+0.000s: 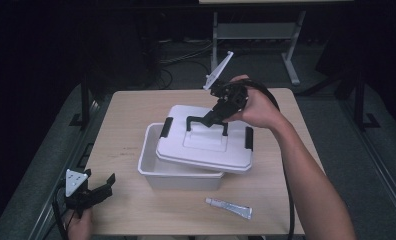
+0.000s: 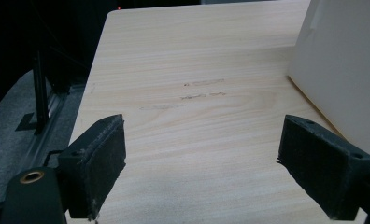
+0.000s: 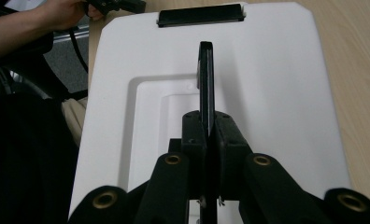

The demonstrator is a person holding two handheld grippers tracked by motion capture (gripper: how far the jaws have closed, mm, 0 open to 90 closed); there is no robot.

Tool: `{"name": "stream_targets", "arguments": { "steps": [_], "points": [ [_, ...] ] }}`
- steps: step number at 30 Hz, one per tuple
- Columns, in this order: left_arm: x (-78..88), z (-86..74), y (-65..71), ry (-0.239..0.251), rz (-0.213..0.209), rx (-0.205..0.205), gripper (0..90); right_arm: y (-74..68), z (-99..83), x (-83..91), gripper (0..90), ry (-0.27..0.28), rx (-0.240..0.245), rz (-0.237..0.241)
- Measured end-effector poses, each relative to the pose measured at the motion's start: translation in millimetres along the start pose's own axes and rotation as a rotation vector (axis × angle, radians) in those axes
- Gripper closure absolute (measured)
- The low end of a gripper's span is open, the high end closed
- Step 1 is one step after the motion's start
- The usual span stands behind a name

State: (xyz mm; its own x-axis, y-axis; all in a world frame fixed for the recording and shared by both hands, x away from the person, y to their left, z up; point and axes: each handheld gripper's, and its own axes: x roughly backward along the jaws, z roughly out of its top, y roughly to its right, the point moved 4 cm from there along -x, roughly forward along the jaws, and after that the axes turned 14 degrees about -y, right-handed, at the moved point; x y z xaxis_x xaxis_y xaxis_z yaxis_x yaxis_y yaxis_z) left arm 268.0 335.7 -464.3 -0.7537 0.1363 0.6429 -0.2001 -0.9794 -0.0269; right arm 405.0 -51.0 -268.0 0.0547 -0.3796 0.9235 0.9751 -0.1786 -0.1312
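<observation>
Dark flooring and cables surround the pale wooden counter [image 1: 136,110] I am working over. My right gripper [image 1: 209,116], at about one o'clock from the counter's middle, has its fingers [image 3: 192,135] clamped tight on the black handle [image 3: 206,84] of the white lid [image 1: 206,147]. That lid sits askew and tilted over the white box [image 1: 151,167] at the centre, overhanging toward three o'clock. My left gripper [image 1: 98,190] rests at seven o'clock, near the counter's edge, its fingers [image 2: 96,163] spread wide with bare wood between them and the box wall just beside one pad. At five o'clock a small tube [image 1: 229,207] lies flat.
</observation>
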Motion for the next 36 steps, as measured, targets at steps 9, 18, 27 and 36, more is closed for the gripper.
{"name": "stream_targets", "arguments": {
  "steps": [9,18,27,36],
  "points": [
    [-0.8,-0.2,1.2,-0.005,0.004,-0.007,14.0,-0.3,-33.1,13.0,84.0,0.019,-0.055,-0.021],
    [-1.3,0.0,1.7,-0.006,0.003,-0.011,14.0,-0.2,-63.2,25.9,83.9,0.025,-0.104,-0.047],
    [-2.1,0.2,2.6,-0.004,0.004,-0.013,14.0,0.7,-91.7,36.7,84.0,0.038,-0.148,-0.075],
    [-3.0,-0.1,3.6,-0.011,0.001,-0.018,14.0,0.8,-117.8,43.3,84.0,0.048,-0.196,-0.09]
  ]
}}
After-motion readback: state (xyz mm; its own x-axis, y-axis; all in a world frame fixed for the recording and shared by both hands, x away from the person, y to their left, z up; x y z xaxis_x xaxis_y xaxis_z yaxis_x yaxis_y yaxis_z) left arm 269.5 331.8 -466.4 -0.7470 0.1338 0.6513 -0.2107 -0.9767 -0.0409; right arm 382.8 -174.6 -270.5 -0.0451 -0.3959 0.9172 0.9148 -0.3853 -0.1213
